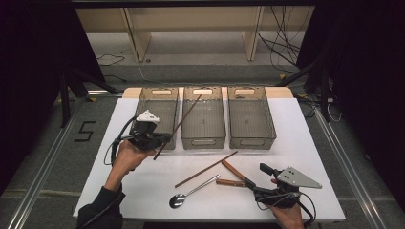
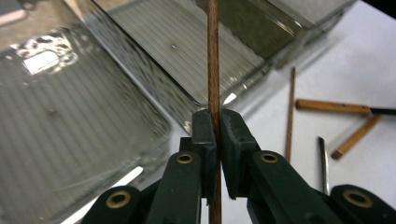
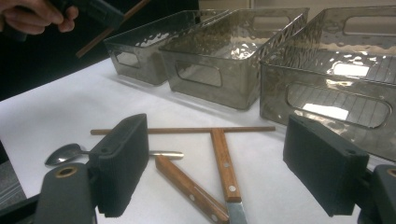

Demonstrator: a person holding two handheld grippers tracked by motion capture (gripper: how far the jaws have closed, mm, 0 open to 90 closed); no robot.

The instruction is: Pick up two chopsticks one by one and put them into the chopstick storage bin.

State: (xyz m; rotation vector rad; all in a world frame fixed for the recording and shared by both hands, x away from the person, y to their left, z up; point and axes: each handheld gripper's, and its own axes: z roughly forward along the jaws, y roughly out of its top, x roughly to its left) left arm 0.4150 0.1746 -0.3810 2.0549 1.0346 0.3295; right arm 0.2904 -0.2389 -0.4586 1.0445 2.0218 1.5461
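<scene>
While the left tool (image 2: 217,140) clamps a chopstick (image 2: 213,70) over the bins (image 1: 204,117), the right tool (image 3: 224,172), jaws wide, shows two wood-handled knives (image 3: 225,163) on the table (image 1: 296,143); high view adds a spoon (image 1: 191,193).

High view kinda dim, surroundings swallowed by dark; white table (image 1: 296,143) lit from above, shadows soft. Glare spotted on rippled clear bins (image 3: 327,70) in right gripper view. Left gripper view: chopstick (image 2: 213,70) rendered sharp, bins behind left blurry. Jaws up close slightly soft.
</scene>
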